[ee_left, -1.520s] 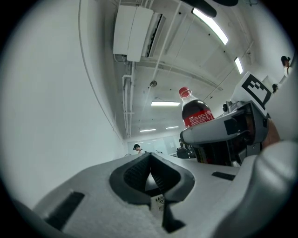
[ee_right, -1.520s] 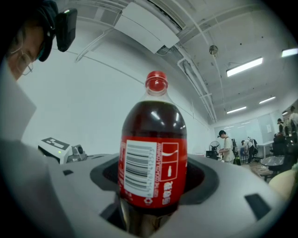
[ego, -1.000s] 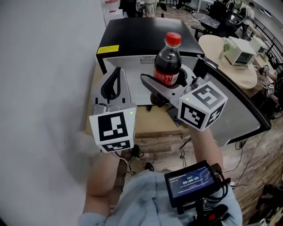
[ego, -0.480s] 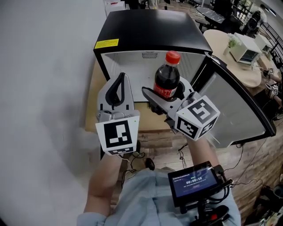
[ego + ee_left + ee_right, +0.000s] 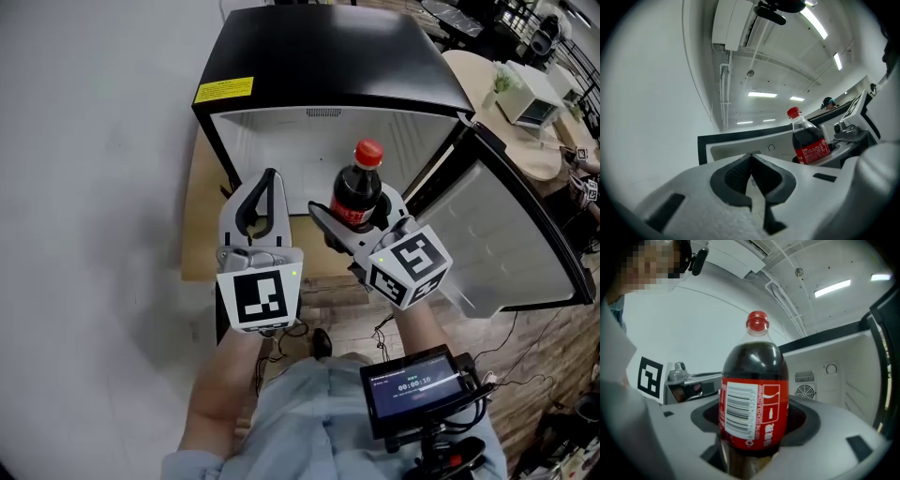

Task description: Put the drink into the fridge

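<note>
The drink is a dark cola bottle [image 5: 357,197] with a red cap and red label, standing upright. My right gripper [image 5: 352,214] is shut on the bottle's body [image 5: 754,413], its curved jaws on both sides at label height. It hangs just in front of the open black fridge [image 5: 328,56], whose white inside [image 5: 309,145] looks bare. My left gripper [image 5: 270,176] is beside the bottle on its left, shut with nothing between its jaws, which meet at the tips [image 5: 751,157]. In the left gripper view the bottle [image 5: 808,140] shows at the right.
The fridge door [image 5: 511,239] is swung open to the right. The fridge stands on a wooden board [image 5: 199,220] next to a white wall [image 5: 84,187]. A round table [image 5: 492,80] with a white box is at the back right. Cables lie on the wooden floor.
Both grippers have sunk: the bottle, earlier level with the fridge's black top, now sits in front of the white opening. The grip on the bottle is unchanged.
</note>
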Tool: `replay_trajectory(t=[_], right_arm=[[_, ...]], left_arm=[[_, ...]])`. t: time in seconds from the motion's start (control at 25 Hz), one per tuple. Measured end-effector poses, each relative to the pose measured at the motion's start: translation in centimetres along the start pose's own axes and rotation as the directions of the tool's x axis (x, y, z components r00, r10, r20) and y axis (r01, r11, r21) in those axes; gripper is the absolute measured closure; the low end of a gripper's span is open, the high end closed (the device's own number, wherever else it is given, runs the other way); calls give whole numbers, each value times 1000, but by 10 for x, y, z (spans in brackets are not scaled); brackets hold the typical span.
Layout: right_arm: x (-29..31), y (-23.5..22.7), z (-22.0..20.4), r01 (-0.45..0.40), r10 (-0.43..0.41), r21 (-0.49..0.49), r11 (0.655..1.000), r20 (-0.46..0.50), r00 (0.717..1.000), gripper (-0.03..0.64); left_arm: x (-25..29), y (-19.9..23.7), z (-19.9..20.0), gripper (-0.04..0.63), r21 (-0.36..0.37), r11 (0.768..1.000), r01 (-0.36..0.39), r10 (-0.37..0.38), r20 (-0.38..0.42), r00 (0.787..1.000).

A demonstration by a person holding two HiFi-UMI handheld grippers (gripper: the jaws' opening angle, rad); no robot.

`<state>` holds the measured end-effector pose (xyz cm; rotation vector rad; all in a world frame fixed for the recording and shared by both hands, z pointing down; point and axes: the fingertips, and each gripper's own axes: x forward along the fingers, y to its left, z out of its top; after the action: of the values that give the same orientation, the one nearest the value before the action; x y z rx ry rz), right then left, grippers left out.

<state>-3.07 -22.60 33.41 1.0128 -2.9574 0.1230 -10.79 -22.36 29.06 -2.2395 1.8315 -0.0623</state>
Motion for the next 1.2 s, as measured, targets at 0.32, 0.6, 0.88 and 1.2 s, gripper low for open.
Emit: replay_trajectory(t=[0.32, 0.6, 0.88, 1.2], right_arm=[[14, -28, -41, 82, -82, -6, 997, -11, 997, 299], [27, -55, -62, 149, -149, 0, 989, 21, 989, 299], [42, -89, -74, 203, -203, -8, 979, 19, 979, 299], [59, -123, -88, 252, -251, -25, 968, 14, 968, 299]], left_arm=[[23, -14, -41, 586, -28, 997, 66, -66, -11, 998], [49, -16, -78, 586, -70, 992, 100, -103, -28, 994], [79, -17, -102, 586, -77, 989, 123, -125, -23, 992], [108, -17, -116, 586, -38, 988, 150, -151, -7, 989]])
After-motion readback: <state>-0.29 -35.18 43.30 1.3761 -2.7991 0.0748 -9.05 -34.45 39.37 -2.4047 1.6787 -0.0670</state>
